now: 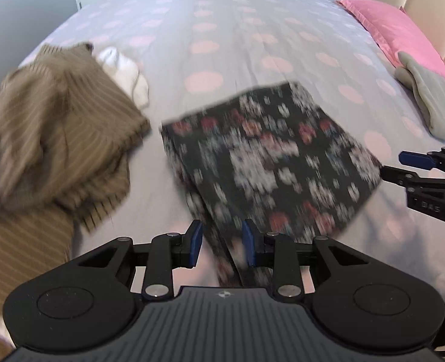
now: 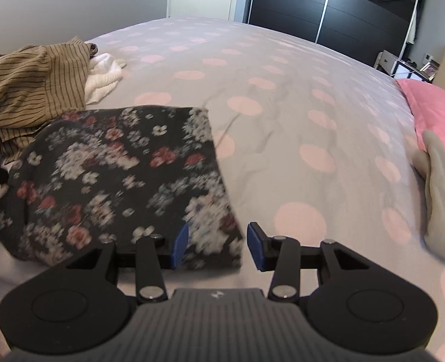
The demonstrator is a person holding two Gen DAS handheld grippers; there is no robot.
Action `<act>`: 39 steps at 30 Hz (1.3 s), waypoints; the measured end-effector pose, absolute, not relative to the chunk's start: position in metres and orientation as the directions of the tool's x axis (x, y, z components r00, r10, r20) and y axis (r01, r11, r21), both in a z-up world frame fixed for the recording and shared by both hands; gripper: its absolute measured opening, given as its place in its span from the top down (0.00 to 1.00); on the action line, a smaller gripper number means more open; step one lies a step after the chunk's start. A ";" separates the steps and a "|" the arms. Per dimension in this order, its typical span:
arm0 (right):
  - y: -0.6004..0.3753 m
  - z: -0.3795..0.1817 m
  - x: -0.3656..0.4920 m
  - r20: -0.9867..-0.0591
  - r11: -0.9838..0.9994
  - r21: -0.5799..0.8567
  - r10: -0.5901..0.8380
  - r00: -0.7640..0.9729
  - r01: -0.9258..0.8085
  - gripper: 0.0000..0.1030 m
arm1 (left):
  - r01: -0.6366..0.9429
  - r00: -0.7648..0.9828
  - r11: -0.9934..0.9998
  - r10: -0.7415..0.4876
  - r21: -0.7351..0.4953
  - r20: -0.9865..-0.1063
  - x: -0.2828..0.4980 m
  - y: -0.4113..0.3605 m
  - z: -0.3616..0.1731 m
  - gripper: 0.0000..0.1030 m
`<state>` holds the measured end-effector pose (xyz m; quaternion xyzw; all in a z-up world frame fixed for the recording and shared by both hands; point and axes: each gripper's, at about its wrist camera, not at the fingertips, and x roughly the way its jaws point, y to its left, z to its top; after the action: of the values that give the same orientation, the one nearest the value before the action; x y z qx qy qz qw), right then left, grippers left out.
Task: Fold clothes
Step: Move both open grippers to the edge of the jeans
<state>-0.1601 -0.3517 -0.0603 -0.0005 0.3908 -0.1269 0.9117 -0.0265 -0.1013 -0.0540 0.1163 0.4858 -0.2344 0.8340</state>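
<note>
On the bed point(image 2: 283, 69), a grey cover with pale pink dots: one folded dark floral garment point(image 2: 126, 181), lying flat near the nearer edge, roughly square in outline, blurred in both views.

Left of it: a heap of brown striped clothing point(image 2: 26, 90), crumpled, its lower edge just beside the floral piece; whether the two touch cannot be told. Tucked against the heap's far side: a white knitted item point(image 2: 104, 75).

Toward the right end of the bed: a pink pillow point(image 2: 433, 105), with a grey folded cloth point(image 2: 440, 196) resting partly against it.

Left gripper point(image 1: 222, 244): jaws parted, blue pads clear of the fabric, a strip of the floral garment visible between and beneath them, not pinched.

Right gripper point(image 2: 218, 246): jaws parted wider, standing over the garment's near right corner, nothing clamped.

Background: dark wardrobe doors point(image 2: 313, 3), pale wall.
</note>
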 end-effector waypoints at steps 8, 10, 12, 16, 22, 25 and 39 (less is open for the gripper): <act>-0.322 -0.073 -0.176 -0.658 0.975 -0.037 -0.189 0.729 0.218 0.56 | 0.483 0.391 0.875 -0.253 -0.037 -0.885 -0.064 -0.098 -0.071 0.74; -0.321 -0.075 -0.173 -0.653 0.977 -0.033 -0.181 0.735 0.211 0.56 | 0.486 0.387 0.873 -0.262 -0.046 -0.884 -0.067 -0.099 -0.075 0.74; -0.322 -0.078 -0.168 -0.659 0.980 -0.010 -0.158 0.736 0.201 0.55 | 0.491 0.387 0.870 -0.268 -0.049 -0.882 -0.068 -0.101 -0.077 0.74; -0.322 -0.093 -0.157 -0.710 0.984 -0.020 -0.139 0.690 0.178 0.55 | 0.479 0.392 0.876 -0.274 -0.059 -0.879 -0.069 -0.102 -0.077 0.74; -0.319 -0.103 -0.152 -0.738 0.987 -0.043 -0.138 0.660 0.158 0.55 | 0.447 0.377 0.889 -0.285 -0.097 -0.881 -0.069 -0.104 -0.081 0.74; -0.316 -0.100 -0.151 -0.740 0.986 -0.064 -0.149 0.656 0.152 0.55 | 0.424 0.368 0.897 -0.300 -0.128 -0.880 -0.068 -0.107 -0.081 0.74; -0.305 -0.098 -0.140 -0.723 0.990 -0.096 -0.140 0.676 0.103 0.55 | 0.264 0.346 0.927 -0.348 -0.266 -0.871 -0.046 -0.091 -0.088 0.88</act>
<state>-0.1404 -0.3050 -0.0977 -0.0235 0.3969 -0.0664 0.9152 -0.0464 -0.0912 -0.0879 -0.0390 0.5407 -0.1866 0.8193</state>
